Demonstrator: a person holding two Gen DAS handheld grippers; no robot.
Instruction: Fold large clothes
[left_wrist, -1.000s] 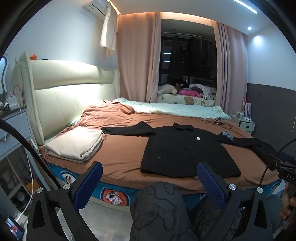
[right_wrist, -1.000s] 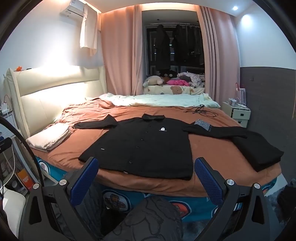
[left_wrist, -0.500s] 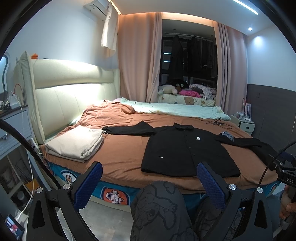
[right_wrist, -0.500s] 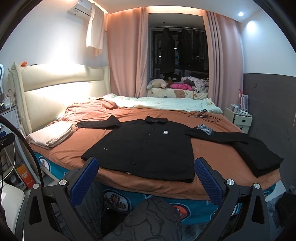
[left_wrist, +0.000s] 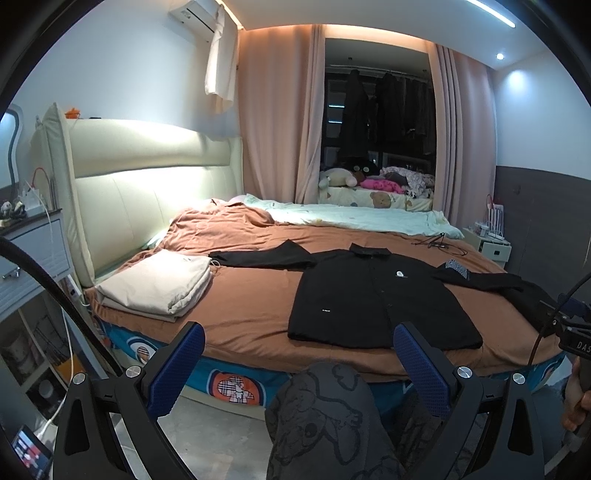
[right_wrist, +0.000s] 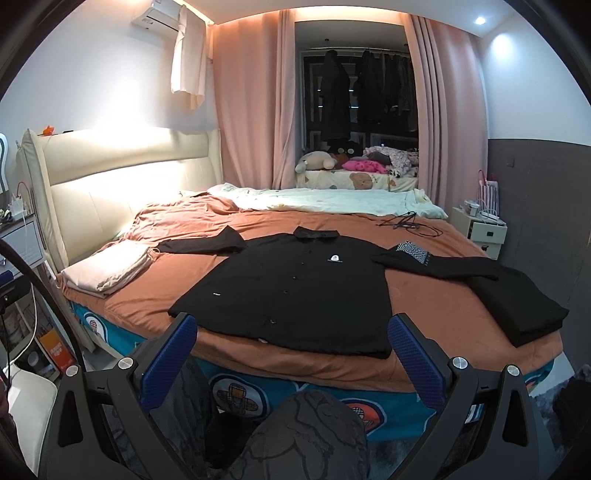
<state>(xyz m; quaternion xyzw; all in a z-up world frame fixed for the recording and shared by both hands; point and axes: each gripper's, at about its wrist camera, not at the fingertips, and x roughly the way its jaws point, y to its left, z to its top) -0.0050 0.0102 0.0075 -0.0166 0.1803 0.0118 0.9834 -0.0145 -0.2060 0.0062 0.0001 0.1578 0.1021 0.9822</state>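
Note:
A black button-up shirt (left_wrist: 373, 295) (right_wrist: 295, 288) lies flat on the brown bed sheet (left_wrist: 243, 306) (right_wrist: 147, 295), collar away from me and both sleeves spread out sideways. My left gripper (left_wrist: 297, 339) hovers open in front of the bed's near edge, well short of the shirt's hem. Nothing sits between its blue pads. My right gripper (right_wrist: 291, 332) is open too, just before the hem, with nothing in it. A person's knee in dark patterned trousers (left_wrist: 325, 417) (right_wrist: 306, 435) shows between the fingers in both views.
A folded cream cloth (left_wrist: 159, 284) (right_wrist: 107, 269) lies at the bed's left, a folded black garment (right_wrist: 517, 306) at its right corner. A pale green duvet (right_wrist: 332, 201) and a cable (right_wrist: 406, 223) lie at the far side. Nightstands flank the bed (left_wrist: 33, 251) (right_wrist: 480, 229).
Both grippers have risen and tilted slightly, so the bed sits a little lower in view. The shirt has not moved and both grippers stay open.

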